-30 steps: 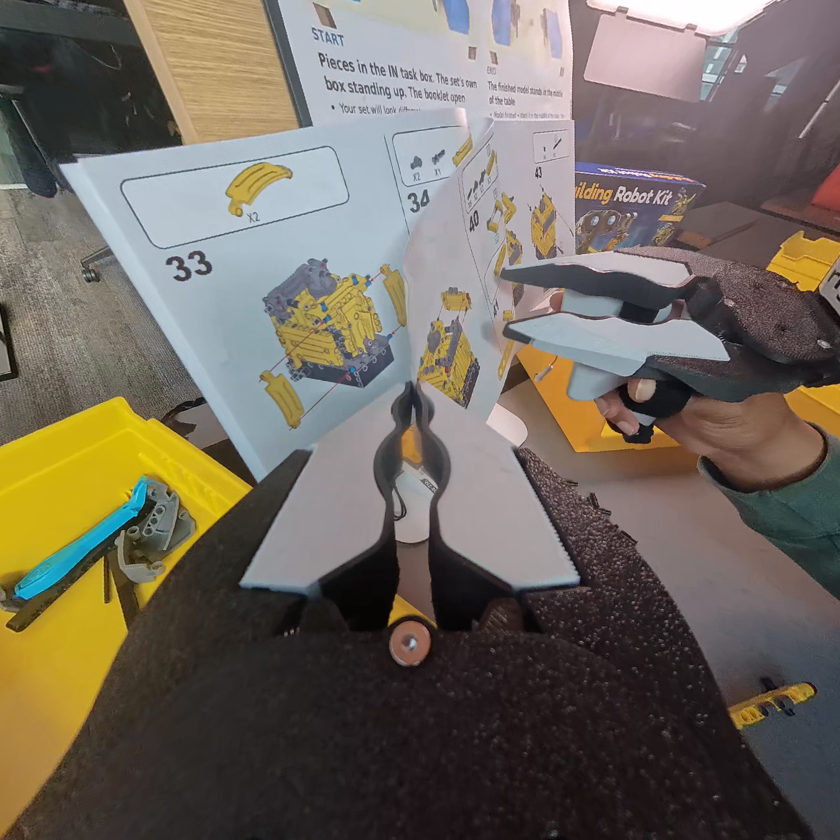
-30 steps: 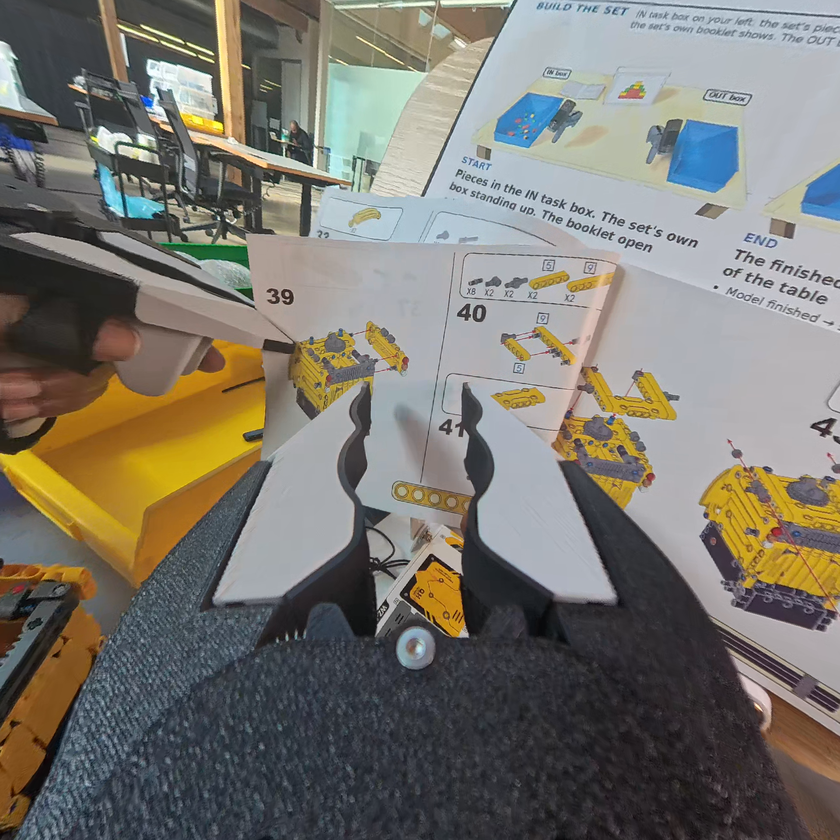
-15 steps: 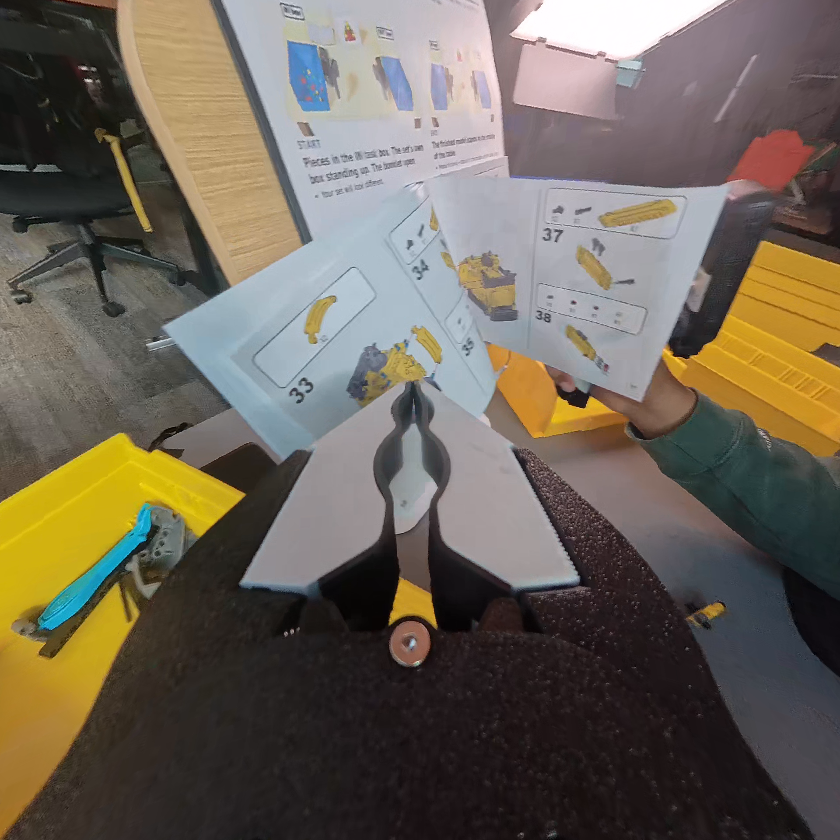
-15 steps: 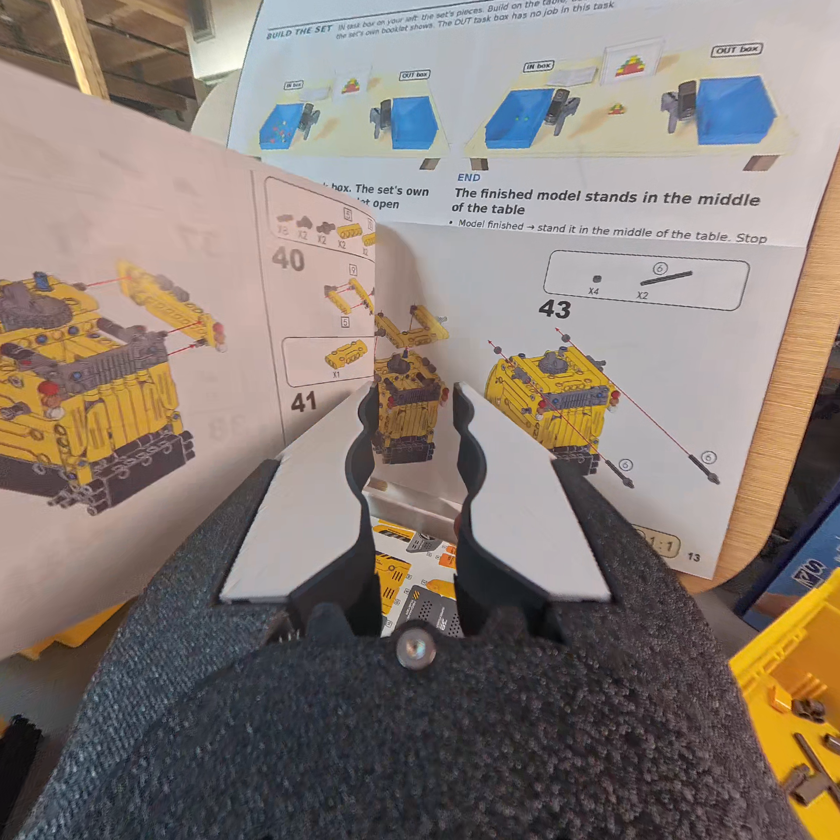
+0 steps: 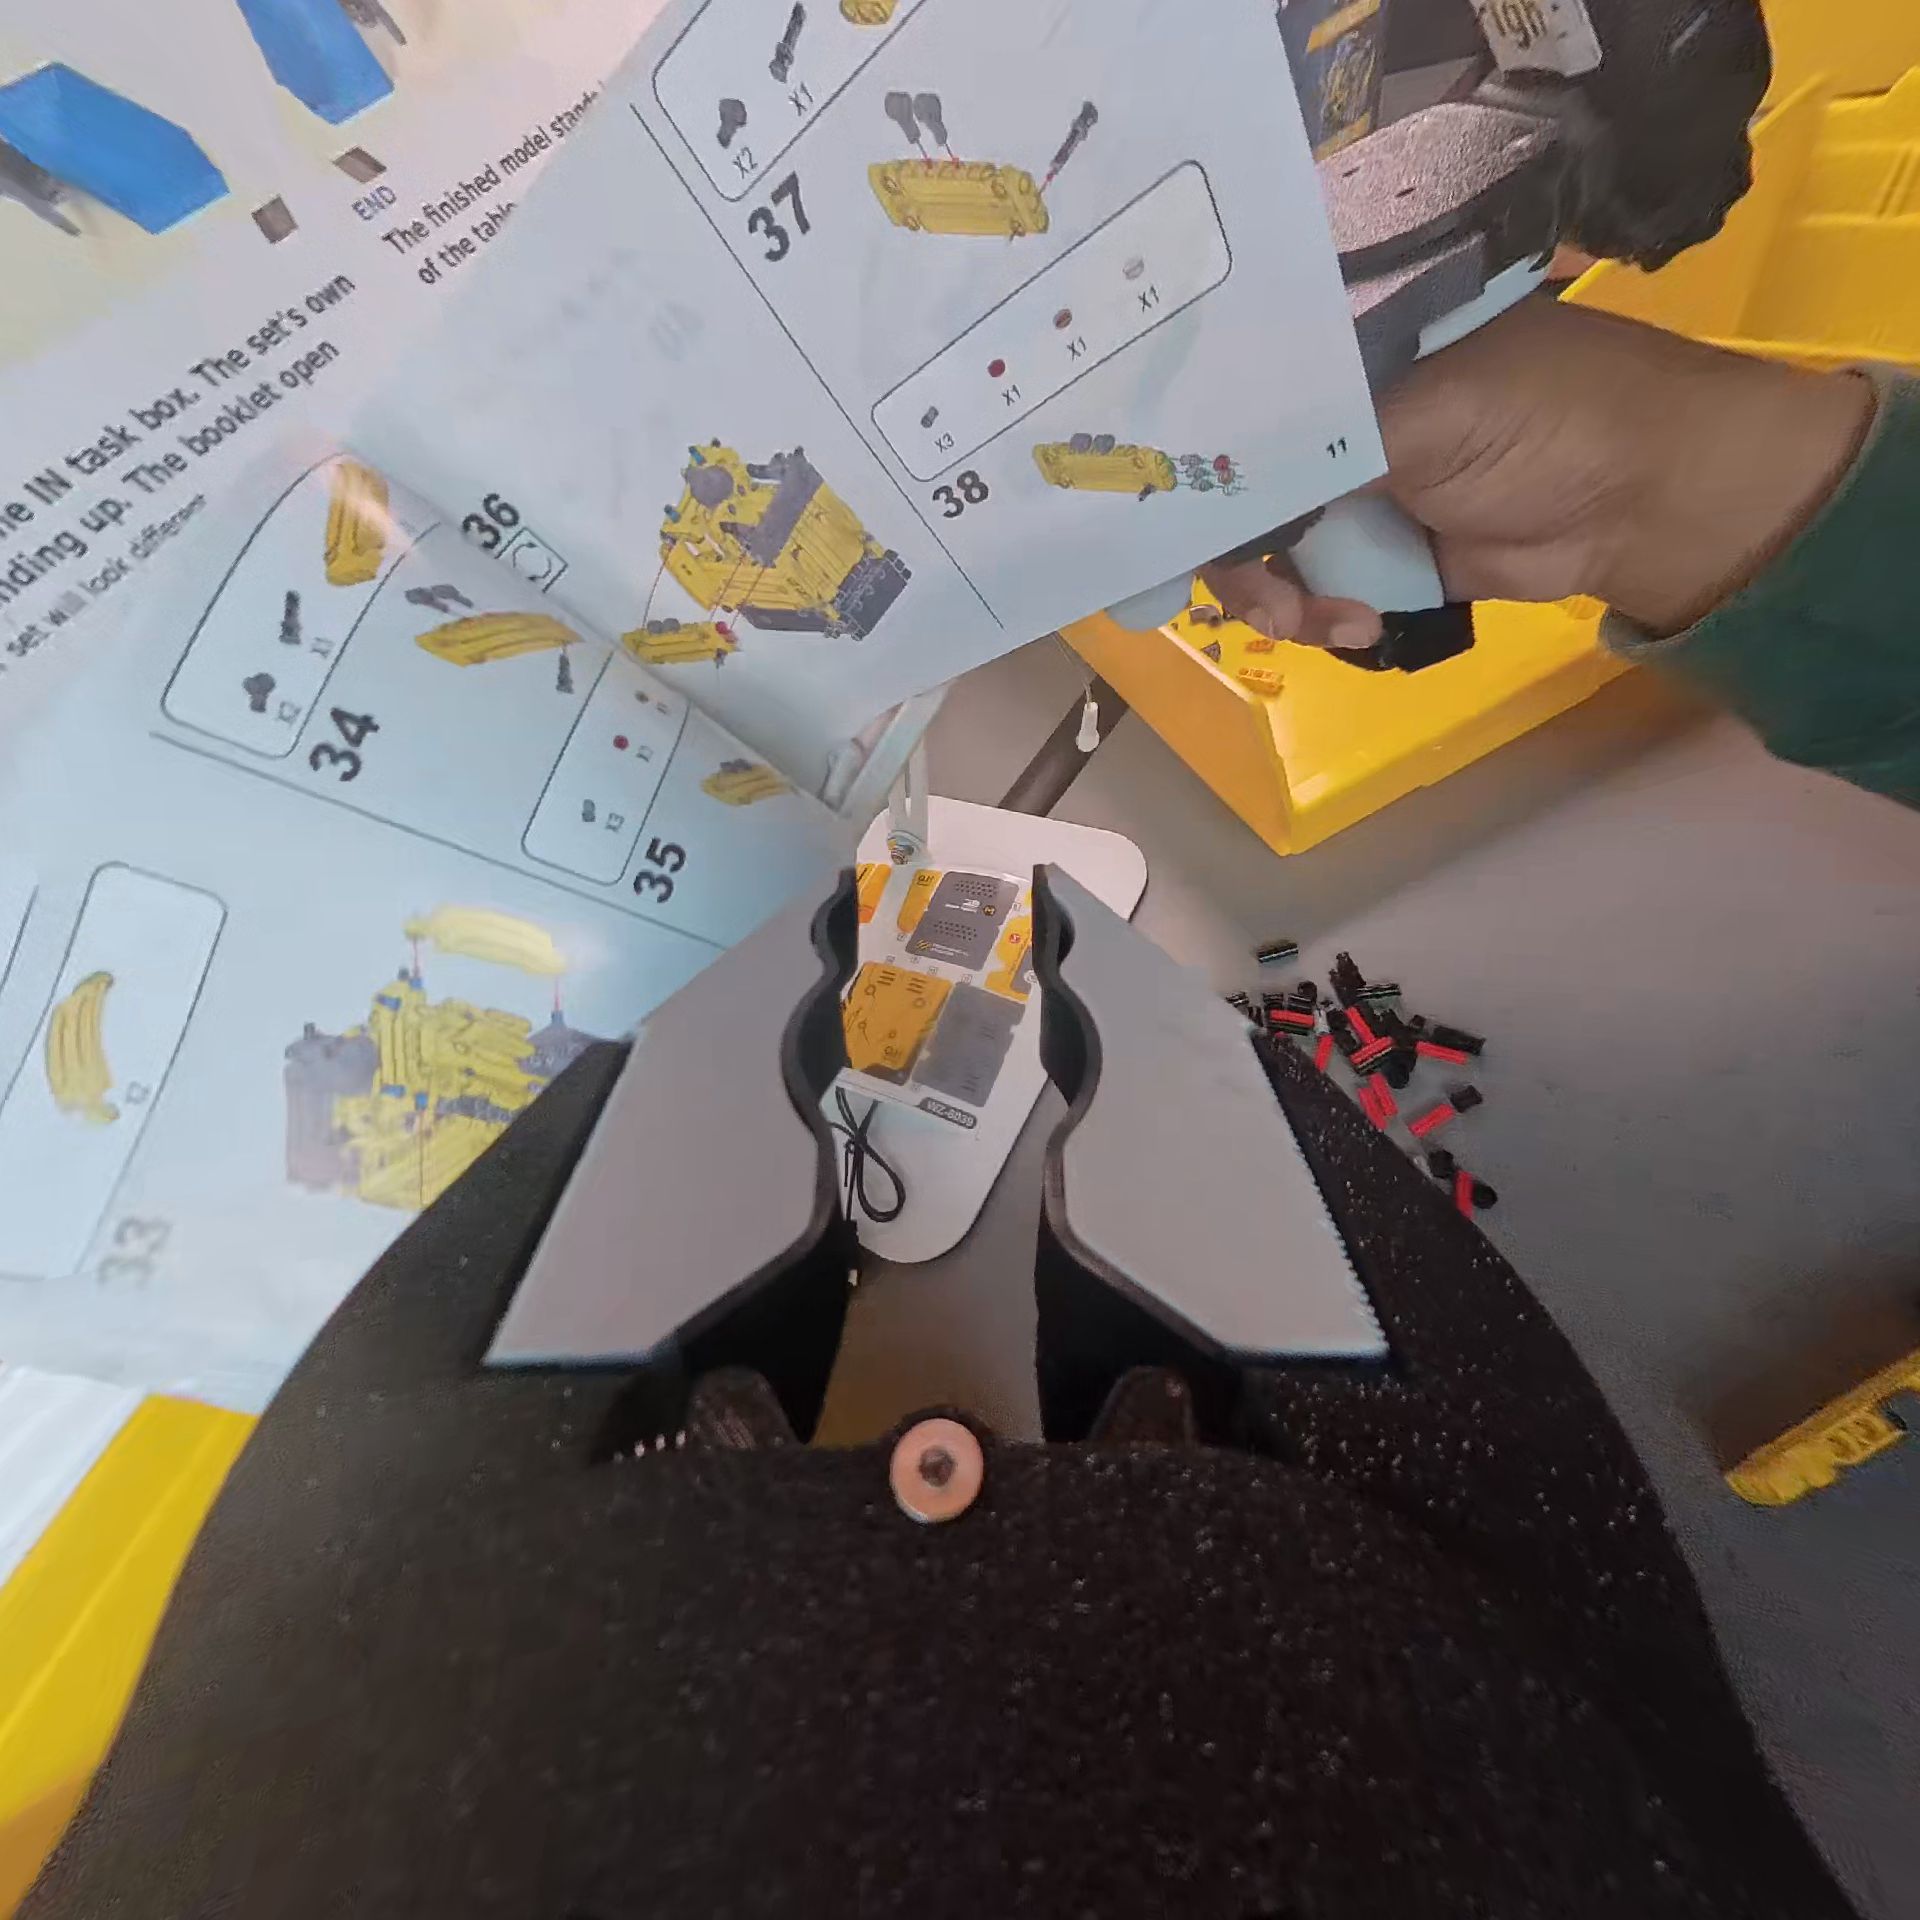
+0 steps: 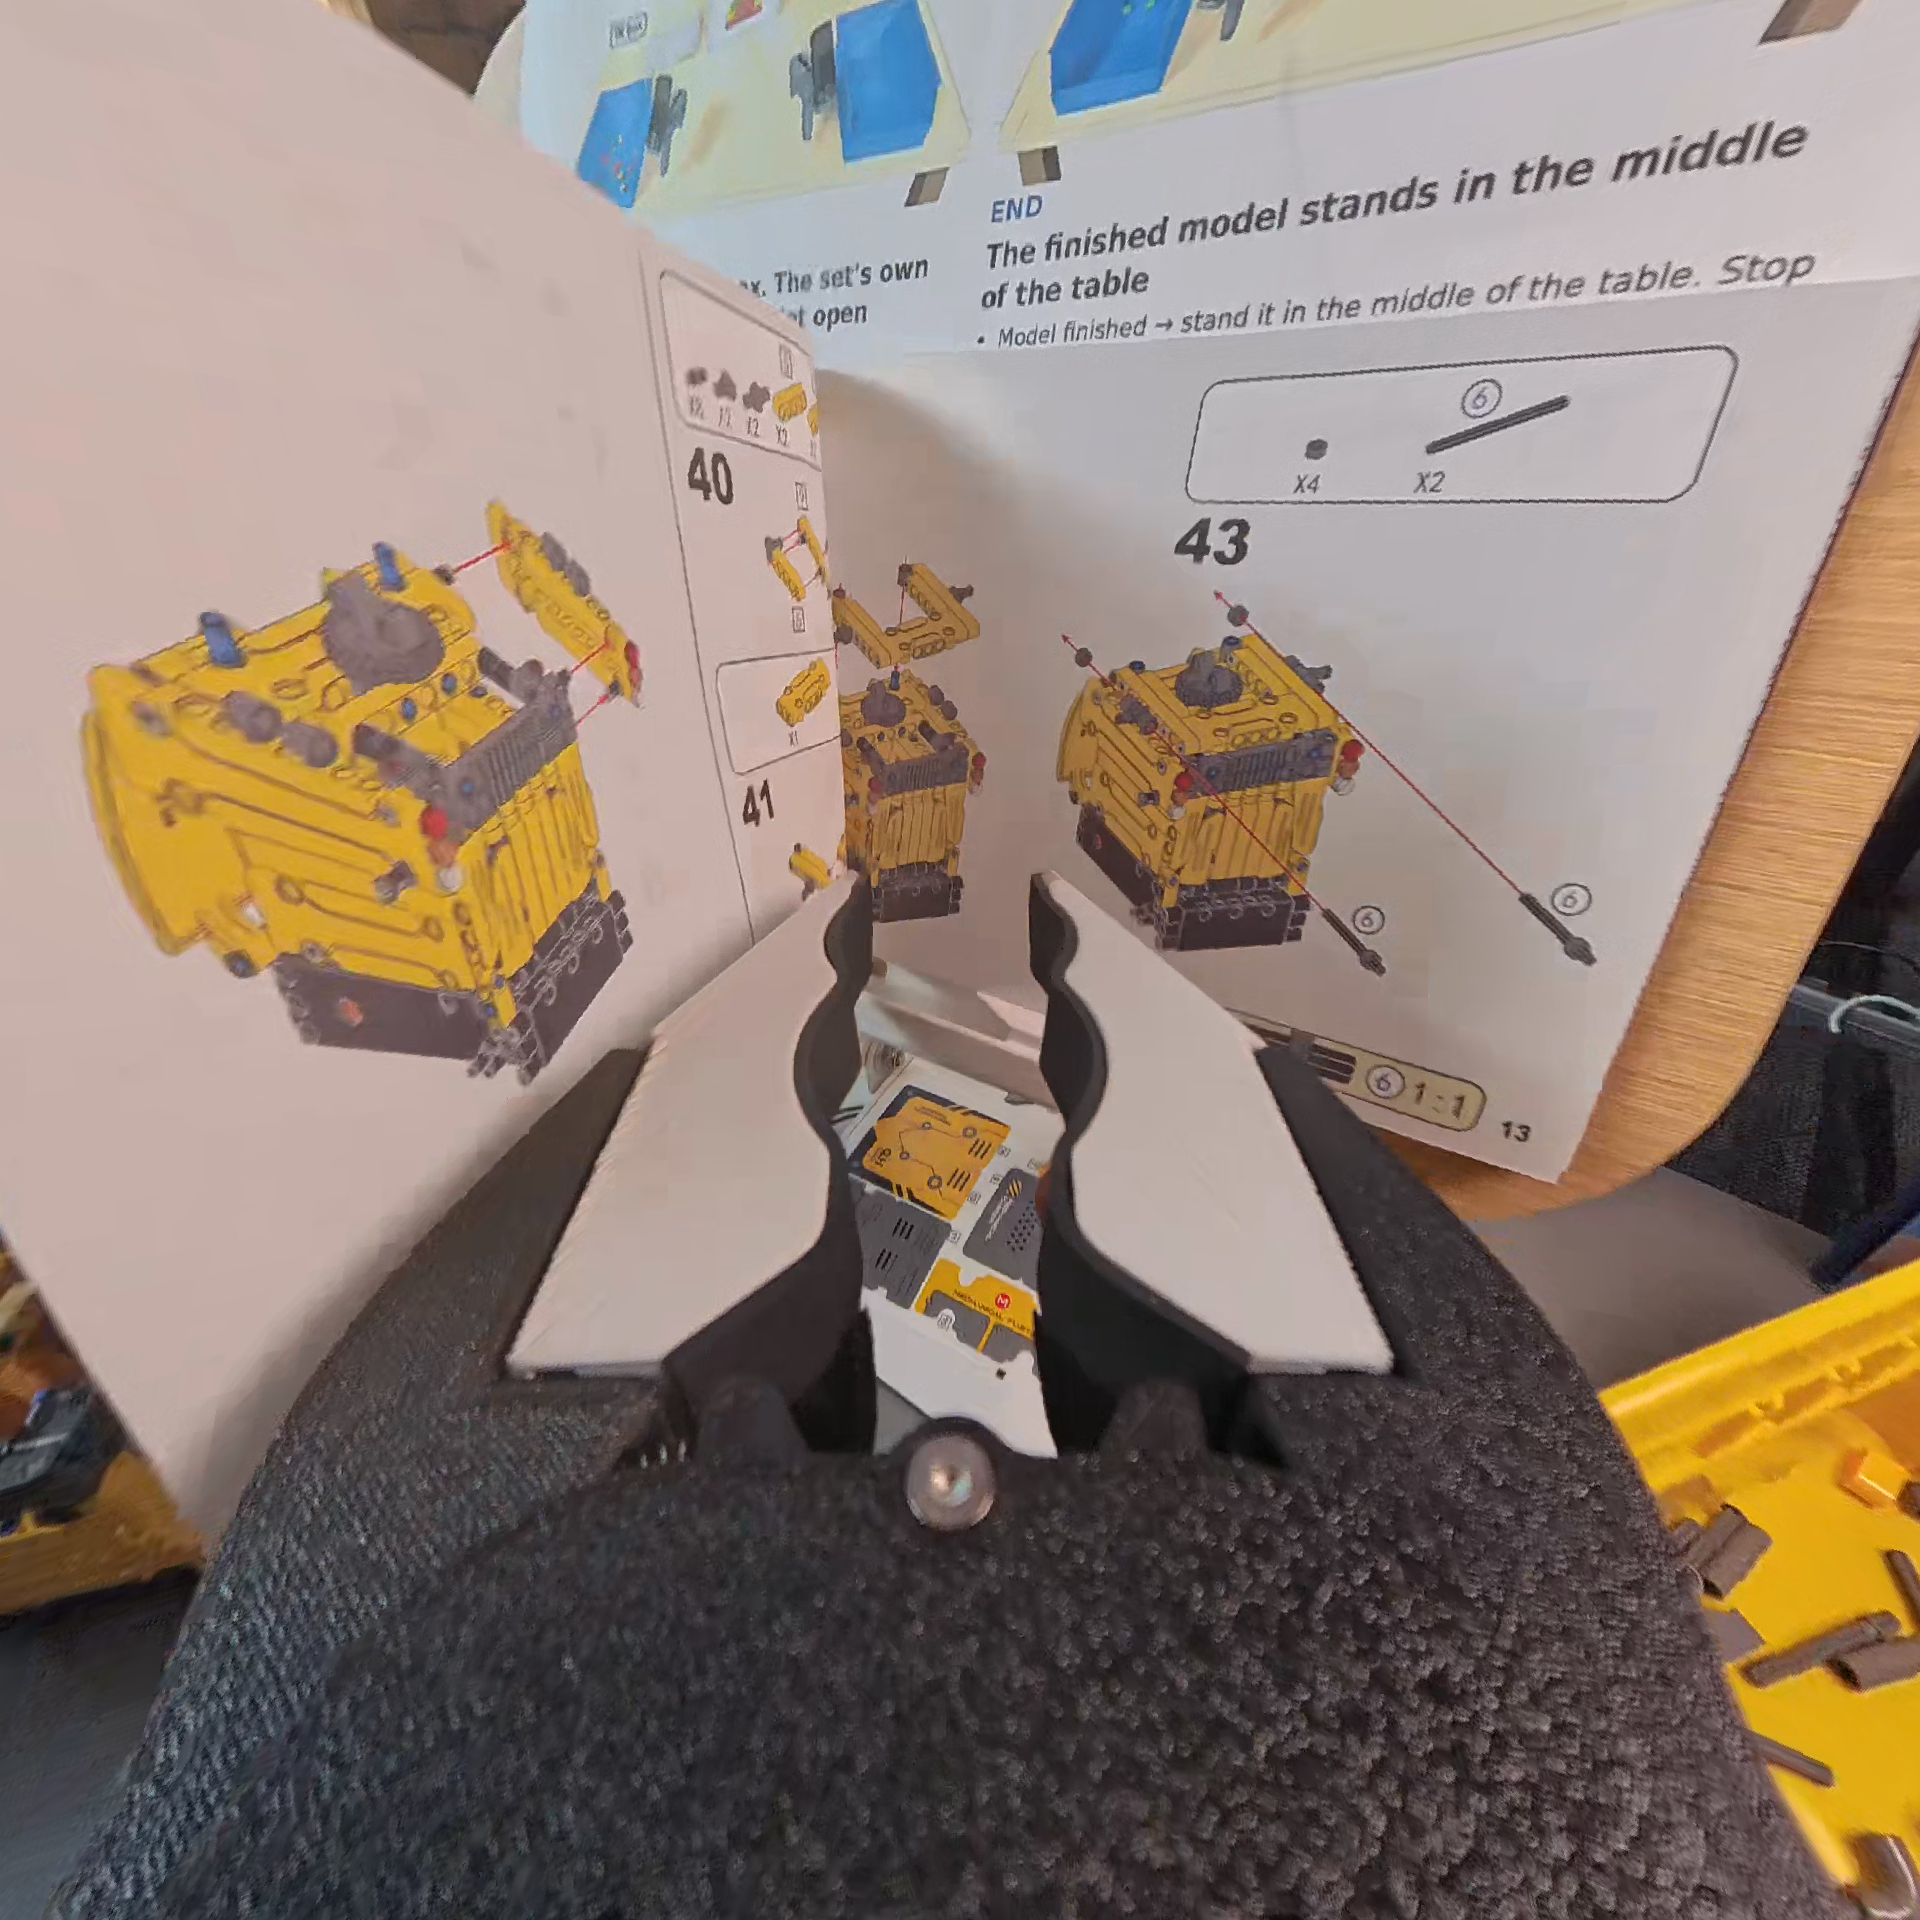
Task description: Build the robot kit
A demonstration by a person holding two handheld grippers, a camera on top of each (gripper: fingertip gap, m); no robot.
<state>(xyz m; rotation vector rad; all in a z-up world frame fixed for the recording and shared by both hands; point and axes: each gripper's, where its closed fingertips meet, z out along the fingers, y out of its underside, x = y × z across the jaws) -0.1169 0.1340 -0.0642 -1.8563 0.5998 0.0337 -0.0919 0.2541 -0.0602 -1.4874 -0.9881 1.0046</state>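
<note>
Left gripper (image 5: 940,894) just let go of the booklet (image 5: 436,831); right gripper (image 6: 945,904) also gapes empty, page mid-flip.

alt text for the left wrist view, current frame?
The left hand-held gripper hangs open over a white sticker sheet on a grey table. An open instruction booklet fills the left, one page lifted beside a person's hand, with small black and red pins scattered at right.

Each camera sat behind its own gripper, looking forward, very close to the booklet (image 5: 436,831) (image 6: 1351,644); both saw its pages.
</note>
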